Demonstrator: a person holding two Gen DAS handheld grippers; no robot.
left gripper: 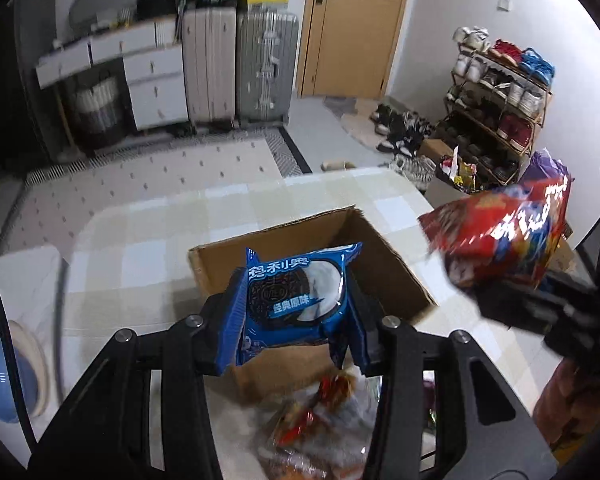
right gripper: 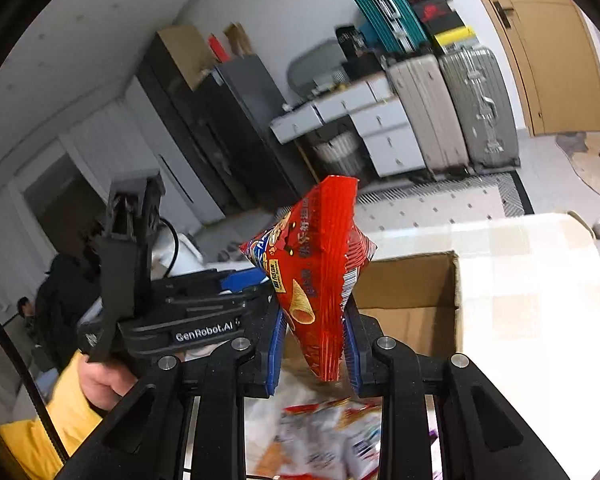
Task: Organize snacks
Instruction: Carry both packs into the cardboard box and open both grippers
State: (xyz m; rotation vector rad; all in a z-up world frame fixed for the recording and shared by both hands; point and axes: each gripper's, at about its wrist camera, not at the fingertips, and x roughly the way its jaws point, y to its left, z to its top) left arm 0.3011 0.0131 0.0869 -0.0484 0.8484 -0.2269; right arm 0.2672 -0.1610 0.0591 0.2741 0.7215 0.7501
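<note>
Checked cloth covers the tabletop [left gripper: 148, 236] under me, with suitcases [left gripper: 236, 68] and a wooden door [left gripper: 356, 28] against the far wall of the room.

My left gripper [left gripper: 296, 320] has its fingers [left gripper: 230, 324] pinching a blue Oreo packet [left gripper: 296, 300] by its two crimped sides, the packet face-up between the pads. Just beyond those fingers, and partly under the packet, sits an open cardboard box [left gripper: 384, 276] on the tabletop. Below the fingers, close to the camera, lies a blurred heap of loose snack packets [left gripper: 320, 432].

My right gripper [right gripper: 314, 344] has its fingers [right gripper: 274, 352] clamped on a red chip bag [right gripper: 320, 272], which stands up on end between them, its top crimp pointing away from me. In the left wrist view the same bag [left gripper: 500, 232] hangs off to the right of my left fingers, beside the box. From the right wrist view, the box [right gripper: 416, 300] lies just past the fingers and to their right, and more blurred snack packets [right gripper: 324, 440] lie beneath them. To the left of my right fingers is my other gripper [right gripper: 196, 320], held by my hand [right gripper: 100, 380] in a yellow sleeve.
</note>
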